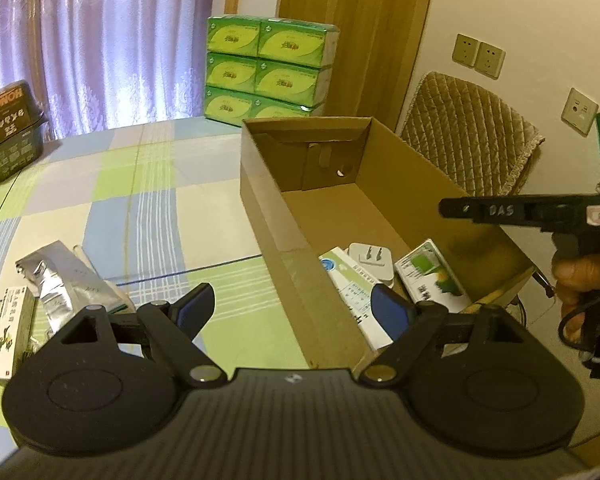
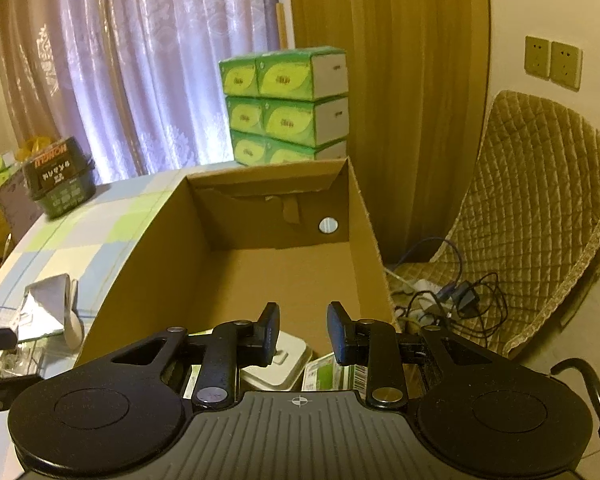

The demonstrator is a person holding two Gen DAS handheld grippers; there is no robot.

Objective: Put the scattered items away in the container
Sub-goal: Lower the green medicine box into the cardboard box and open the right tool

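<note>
An open cardboard box (image 1: 268,208) stands on the checked tablecloth. In its near end lie a white plug adapter (image 1: 370,260), a long white-green carton (image 1: 352,292) and a green-white carton (image 1: 432,272). A silver foil pouch (image 1: 60,280) and a small green-white carton (image 1: 10,332) lie on the cloth left of the box. My left gripper (image 1: 294,308) is open and straddles the box's near left corner, holding nothing. My right gripper (image 2: 304,332) hovers open over the adapter (image 2: 284,360) and the green-white carton (image 2: 328,372); in the left wrist view it (image 1: 460,210) hangs above the box's right wall.
A dark green basket (image 1: 8,148) holding a brown box sits at the table's far left. Green tissue packs (image 1: 268,68) are stacked behind the box. A quilted chair (image 2: 532,208) with tangled cables (image 2: 452,300) on its seat stands to the right. A hand (image 1: 580,280) holds the right gripper.
</note>
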